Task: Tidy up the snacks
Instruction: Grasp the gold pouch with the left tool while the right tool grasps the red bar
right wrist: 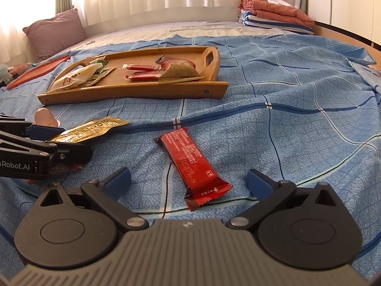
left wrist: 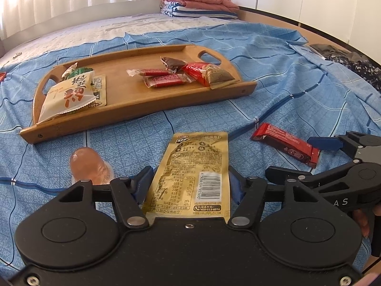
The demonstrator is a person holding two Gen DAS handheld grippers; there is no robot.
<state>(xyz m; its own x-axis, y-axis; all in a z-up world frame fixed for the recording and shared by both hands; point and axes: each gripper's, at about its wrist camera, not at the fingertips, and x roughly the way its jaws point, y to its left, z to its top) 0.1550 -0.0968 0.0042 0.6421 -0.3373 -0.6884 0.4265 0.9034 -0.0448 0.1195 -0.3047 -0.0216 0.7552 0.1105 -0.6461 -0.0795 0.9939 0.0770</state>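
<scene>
On the bed [left wrist: 273, 76], the wooden tray [left wrist: 133, 109] lies straight ahead. The gold snack packet [left wrist: 190, 174] runs lengthwise toward it, flanked by the left hand-held gripper [left wrist: 190, 183], pads closing on its edges. The right hand-held gripper [right wrist: 188, 178], spread wide, straddles the red bar [right wrist: 190, 164].

Open sheet [right wrist: 285, 124] right of tray [right wrist: 214, 88]
</scene>
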